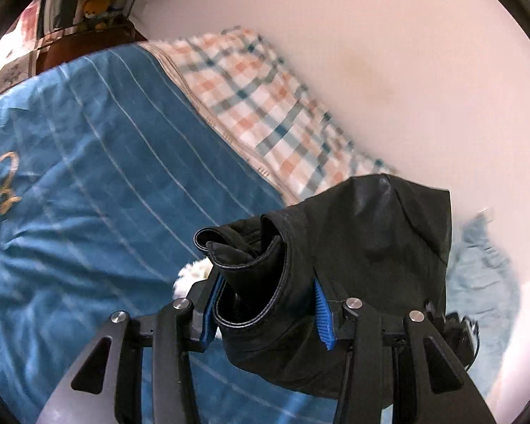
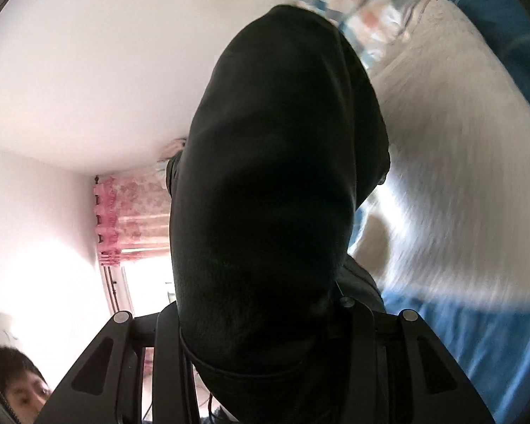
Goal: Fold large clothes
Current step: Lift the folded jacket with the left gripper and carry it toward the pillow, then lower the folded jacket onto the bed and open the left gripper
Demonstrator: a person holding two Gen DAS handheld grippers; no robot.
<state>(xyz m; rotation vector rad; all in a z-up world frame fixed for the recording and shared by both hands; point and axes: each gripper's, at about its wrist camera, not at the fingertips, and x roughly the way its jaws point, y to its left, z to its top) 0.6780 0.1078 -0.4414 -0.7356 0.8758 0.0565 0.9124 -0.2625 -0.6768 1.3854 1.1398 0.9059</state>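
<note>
A black garment (image 1: 353,268) with a stitched hem is bunched between the blue pads (image 1: 322,312) of my left gripper (image 1: 265,309), which is shut on it and holds it above the blue striped bedspread (image 1: 99,176). In the right wrist view the same black garment (image 2: 272,176) drapes over my right gripper (image 2: 265,318) and hides its fingers; the gripper appears shut on the cloth and is raised, pointing toward the wall and ceiling.
A plaid sheet (image 1: 258,106) lies along the white wall (image 1: 388,53). A light blue cloth (image 1: 484,275) lies at the right. A white fluffy blanket (image 2: 452,162) lies on the bed. A pink curtain (image 2: 130,219), window and a person's face (image 2: 21,388) show at the left.
</note>
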